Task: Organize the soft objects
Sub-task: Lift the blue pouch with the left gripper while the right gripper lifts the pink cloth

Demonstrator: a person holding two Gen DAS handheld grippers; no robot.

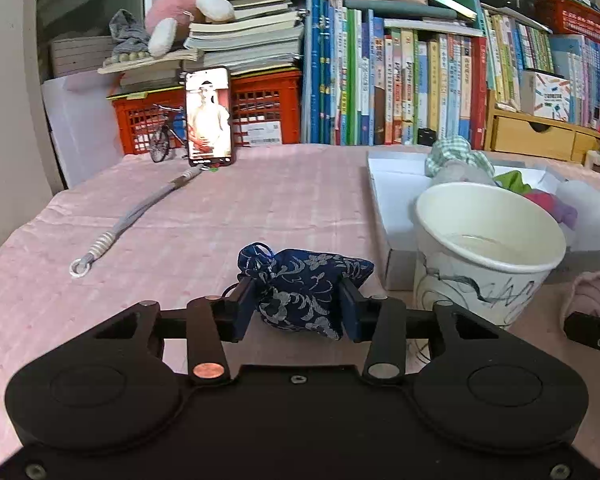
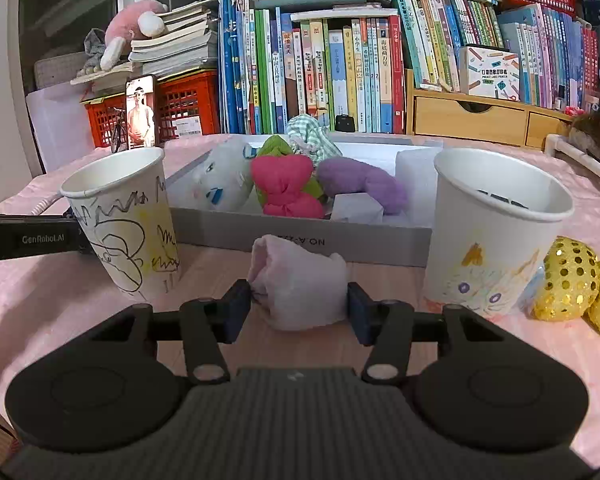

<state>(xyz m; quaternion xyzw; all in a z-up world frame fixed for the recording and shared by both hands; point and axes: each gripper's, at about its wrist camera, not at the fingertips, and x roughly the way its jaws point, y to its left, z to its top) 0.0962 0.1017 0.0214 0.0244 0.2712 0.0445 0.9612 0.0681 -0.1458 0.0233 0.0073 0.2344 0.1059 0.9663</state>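
gripping a blue pouch (image 1: 300,292), the left claw (image 1: 298,308) is clamped on it. the right claw (image 2: 299,306) squeezes a pink sock (image 2: 296,284) on the bench (image 2: 560,360).

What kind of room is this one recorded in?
Probably a home study or child's room: a packed row of books, a plush toy on stacked books, and crayon-drawn paper cups on a pink tablecloth.
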